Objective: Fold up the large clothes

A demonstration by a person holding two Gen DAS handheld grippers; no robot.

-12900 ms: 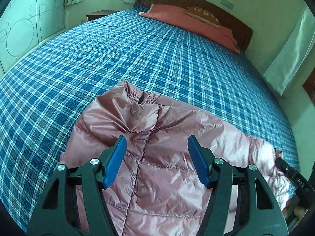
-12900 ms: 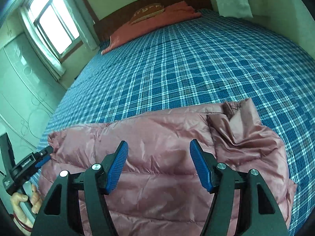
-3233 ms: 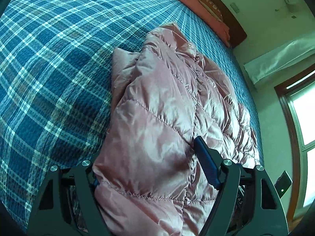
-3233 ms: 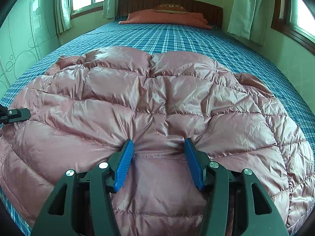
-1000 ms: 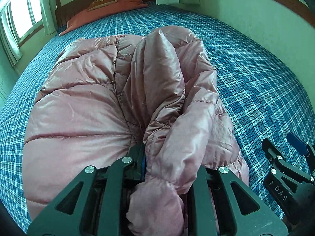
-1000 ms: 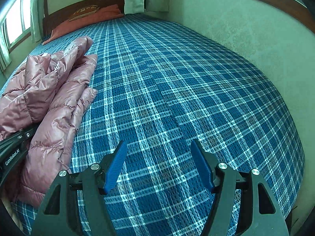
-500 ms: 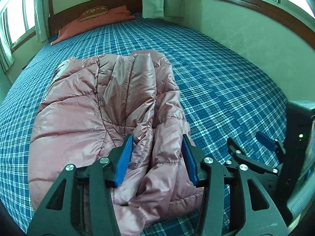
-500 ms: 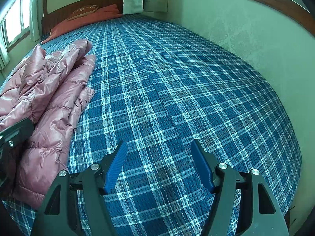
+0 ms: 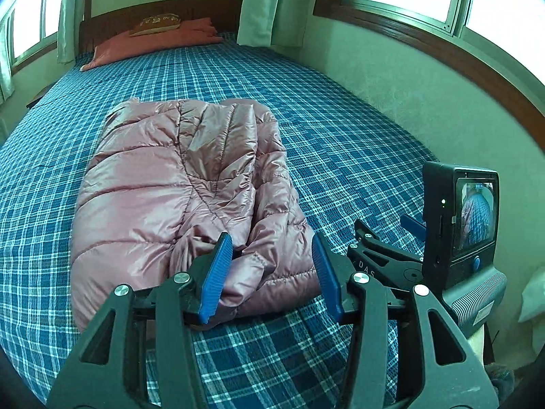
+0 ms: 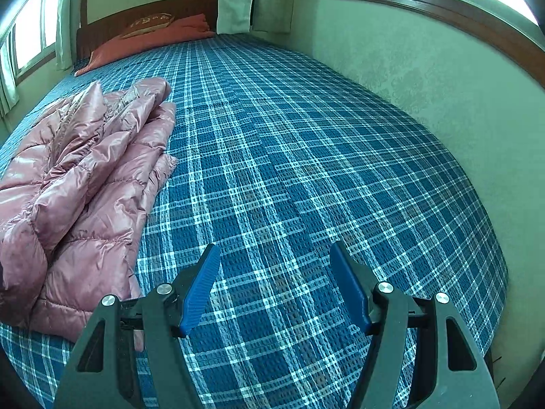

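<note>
A pink quilted down jacket [image 9: 180,184] lies folded into a rough rectangle on the bed [image 9: 340,143], whose cover is a blue plaid; the jacket sits on the half of the bed away from the wall [image 9: 425,102], its long side running toward the headboard [image 9: 163,6]; a sleeve is folded over the top of the jacket along the edge nearer the wall, and a cuff end pokes out at the jacket's near corner; the left gripper [image 9: 269,272] hovers above that near corner with its blue pads spread apart, nothing pressed between them and clear of the fabric; the right gripper [image 10: 276,286] hangs beside the jacket on the wall side, over bare plaid, its pads standing wide with nothing between them; in the left wrist view the right gripper's body with a small lit screen [image 9: 477,214] shows just to the wall side of the jacket; far beyond the jacket an orange pillow [image 9: 153,41] and a brown cushion [image 9: 156,22] rest against the headboard; curtains [image 9: 269,3] hang past the jacket's far end
</note>
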